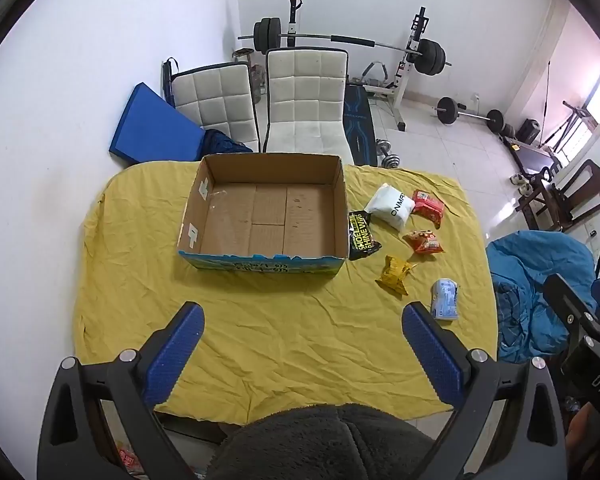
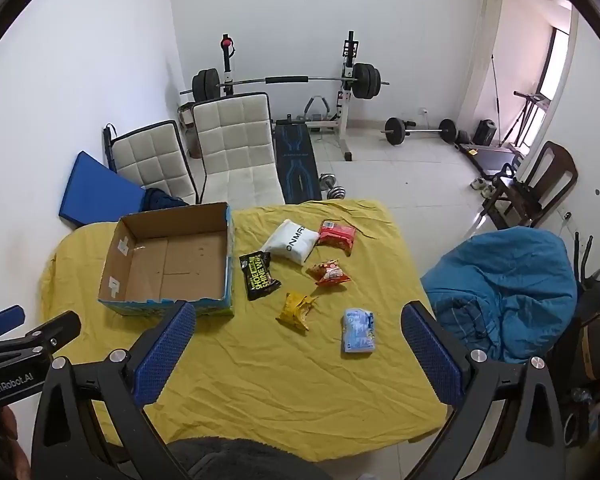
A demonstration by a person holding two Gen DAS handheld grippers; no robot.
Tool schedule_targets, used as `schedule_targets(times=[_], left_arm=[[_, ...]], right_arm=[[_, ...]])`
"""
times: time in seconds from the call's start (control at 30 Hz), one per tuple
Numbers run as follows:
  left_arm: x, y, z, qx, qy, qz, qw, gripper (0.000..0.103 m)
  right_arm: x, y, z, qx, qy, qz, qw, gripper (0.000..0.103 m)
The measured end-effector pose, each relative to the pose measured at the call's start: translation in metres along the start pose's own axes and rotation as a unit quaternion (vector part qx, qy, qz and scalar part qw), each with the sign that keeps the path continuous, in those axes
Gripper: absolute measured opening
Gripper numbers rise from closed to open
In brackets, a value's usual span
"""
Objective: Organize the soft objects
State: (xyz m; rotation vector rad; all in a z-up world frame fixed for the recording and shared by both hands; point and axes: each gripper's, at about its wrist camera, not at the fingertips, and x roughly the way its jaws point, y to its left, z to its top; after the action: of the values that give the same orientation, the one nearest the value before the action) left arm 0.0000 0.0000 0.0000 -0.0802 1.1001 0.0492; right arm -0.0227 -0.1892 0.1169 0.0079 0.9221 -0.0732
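An empty cardboard box [image 1: 260, 216] [image 2: 172, 264] stands on the yellow cloth-covered table [image 1: 260, 344] [image 2: 280, 380]. To its right lie several soft packets: a black wipes pack [image 1: 362, 236] [image 2: 258, 276], a white pouch [image 1: 390, 206] [image 2: 290, 242], two red snack bags [image 1: 428, 204] [image 1: 423, 242] [image 2: 337, 237] [image 2: 329, 273], a yellow bag [image 1: 395, 274] [image 2: 296, 310] and a pale blue tissue pack [image 1: 444, 299] [image 2: 358, 335]. My left gripper [image 1: 303, 322] hovers open over the near cloth. My right gripper [image 2: 298, 322] is open too, above the yellow bag and tissue pack, holding nothing.
Two white padded chairs [image 1: 304, 104] [image 1: 216, 100] stand behind the table, with a blue mat [image 1: 152, 124] against the wall. A blue-covered seat [image 2: 504, 292] sits right of the table. Weight bench and barbells [image 2: 288, 84] fill the back. A dark fuzzy sleeve [image 1: 324, 444] shows near me.
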Motion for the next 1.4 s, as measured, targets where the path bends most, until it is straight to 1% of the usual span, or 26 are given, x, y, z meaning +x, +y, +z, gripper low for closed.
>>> schedule_targets(times=[0.03,0.13,0.17,0.27,0.37,0.5,0.53,0.63,1.03,1.4], left_arm=[[0.000,0.000,0.000,0.001,-0.001,0.002,1.0000,0.102],[0.000,0.000,0.001,0.000,-0.001,0.000,1.0000,0.102],[0.000,0.000,0.001,0.001,-0.002,0.001,1.0000,0.102],[-0.004,-0.003,0.002,0.002,-0.005,0.003,1.0000,0.102],[-0.010,-0.012,0.004,-0.001,-0.011,0.005,0.9999,0.102],[-0.010,-0.004,0.001,-0.008,-0.019,-0.006,0.9998,0.102],[-0.010,-0.004,0.001,-0.007,-0.019,-0.006,0.9998,0.102],[-0.012,-0.005,0.001,-0.005,-0.021,-0.003,0.9998,0.102],[-0.017,-0.004,0.001,-0.007,-0.031,-0.001,0.9995,0.102],[-0.018,0.000,0.000,-0.010,-0.031,0.001,0.9995,0.102]], right_arm=[[0.000,-0.001,0.000,0.005,0.004,0.006,1.000,0.103],[0.000,-0.003,-0.001,0.007,0.003,0.004,1.000,0.103],[0.000,-0.002,-0.001,0.000,0.003,-0.001,1.000,0.103],[-0.001,-0.003,-0.003,0.000,0.000,0.001,1.000,0.103],[-0.003,-0.001,0.001,0.000,-0.003,0.002,1.000,0.103],[-0.004,0.001,0.004,-0.004,-0.006,0.001,1.000,0.103],[-0.010,0.000,-0.001,-0.004,-0.010,0.002,1.000,0.103],[-0.012,-0.001,-0.001,-0.003,-0.012,0.004,1.000,0.103],[-0.013,-0.004,0.000,0.001,-0.015,0.003,1.000,0.103],[-0.016,-0.003,0.001,0.000,-0.018,0.004,1.000,0.103]])
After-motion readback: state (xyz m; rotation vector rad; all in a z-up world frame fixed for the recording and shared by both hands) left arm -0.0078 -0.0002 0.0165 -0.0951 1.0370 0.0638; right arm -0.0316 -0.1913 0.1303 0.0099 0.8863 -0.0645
